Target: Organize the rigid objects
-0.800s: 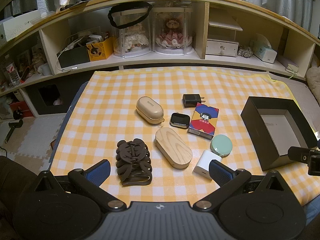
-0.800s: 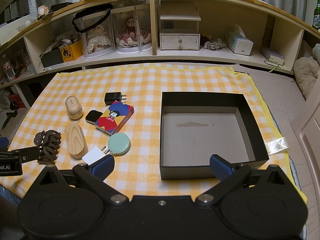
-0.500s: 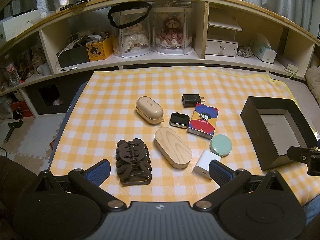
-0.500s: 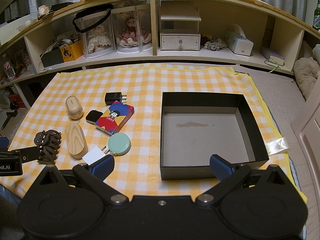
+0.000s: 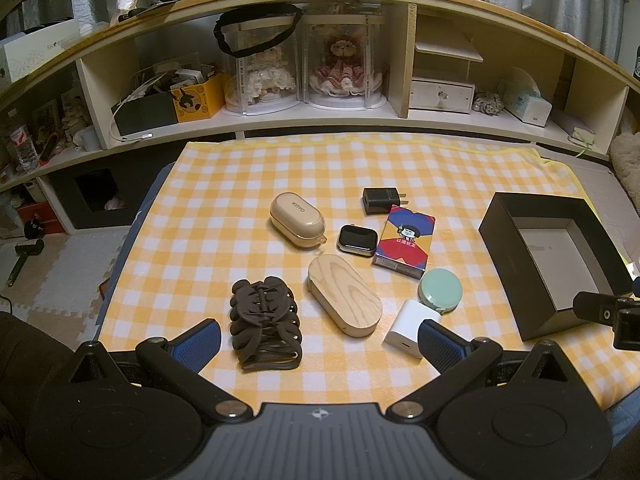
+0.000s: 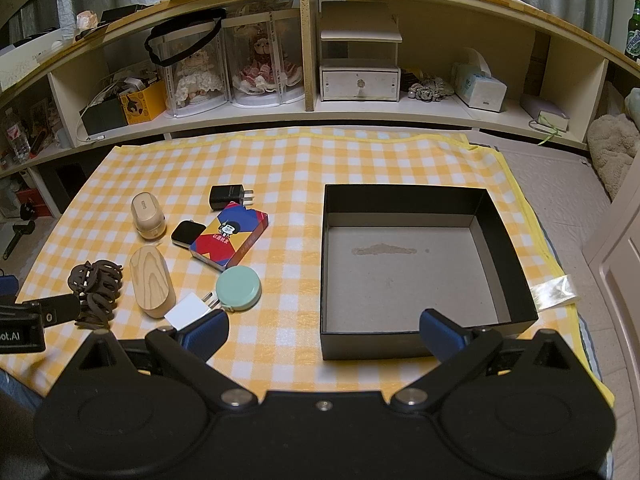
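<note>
Both tongs, left (image 5: 318,334) and right (image 6: 324,330), gape wide, holding nothing; box (image 6: 516,280) empty, eight items lie left of it, none sorted.

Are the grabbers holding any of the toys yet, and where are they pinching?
Nothing is held. The left gripper and right gripper are both open, their fingers apart and not closed on anything.

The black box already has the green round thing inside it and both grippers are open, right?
Not quite. The black box is empty; the green round thing lies on the checked cloth beside the white charger, as the right wrist view shows. Both grippers, left gripper and right gripper, are open.
</note>
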The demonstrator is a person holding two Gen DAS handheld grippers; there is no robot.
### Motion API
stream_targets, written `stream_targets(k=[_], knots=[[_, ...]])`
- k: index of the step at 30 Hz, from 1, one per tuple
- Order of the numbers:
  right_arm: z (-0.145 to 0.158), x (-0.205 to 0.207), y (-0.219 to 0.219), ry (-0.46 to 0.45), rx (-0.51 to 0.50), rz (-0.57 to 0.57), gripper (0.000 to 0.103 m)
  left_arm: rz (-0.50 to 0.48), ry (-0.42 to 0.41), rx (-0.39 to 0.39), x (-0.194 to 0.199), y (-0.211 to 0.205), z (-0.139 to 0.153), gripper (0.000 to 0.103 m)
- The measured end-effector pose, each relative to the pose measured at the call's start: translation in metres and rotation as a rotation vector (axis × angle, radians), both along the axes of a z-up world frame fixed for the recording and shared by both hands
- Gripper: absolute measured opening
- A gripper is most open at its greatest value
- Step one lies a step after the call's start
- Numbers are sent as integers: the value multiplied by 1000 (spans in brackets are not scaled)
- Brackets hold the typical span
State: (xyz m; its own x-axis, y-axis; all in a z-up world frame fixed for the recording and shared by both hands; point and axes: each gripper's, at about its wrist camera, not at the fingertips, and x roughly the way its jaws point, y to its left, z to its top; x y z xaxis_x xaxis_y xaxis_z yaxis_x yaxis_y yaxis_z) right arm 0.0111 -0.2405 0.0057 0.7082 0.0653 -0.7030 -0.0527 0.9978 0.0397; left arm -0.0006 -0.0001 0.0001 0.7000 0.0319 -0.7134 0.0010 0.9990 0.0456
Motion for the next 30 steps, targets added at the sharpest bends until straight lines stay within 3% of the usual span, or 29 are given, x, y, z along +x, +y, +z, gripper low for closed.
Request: stream_targets(k=[30], knots=[[-2,0,0,0,0,-1,103,-2,1,-1,0,0,0,103]])
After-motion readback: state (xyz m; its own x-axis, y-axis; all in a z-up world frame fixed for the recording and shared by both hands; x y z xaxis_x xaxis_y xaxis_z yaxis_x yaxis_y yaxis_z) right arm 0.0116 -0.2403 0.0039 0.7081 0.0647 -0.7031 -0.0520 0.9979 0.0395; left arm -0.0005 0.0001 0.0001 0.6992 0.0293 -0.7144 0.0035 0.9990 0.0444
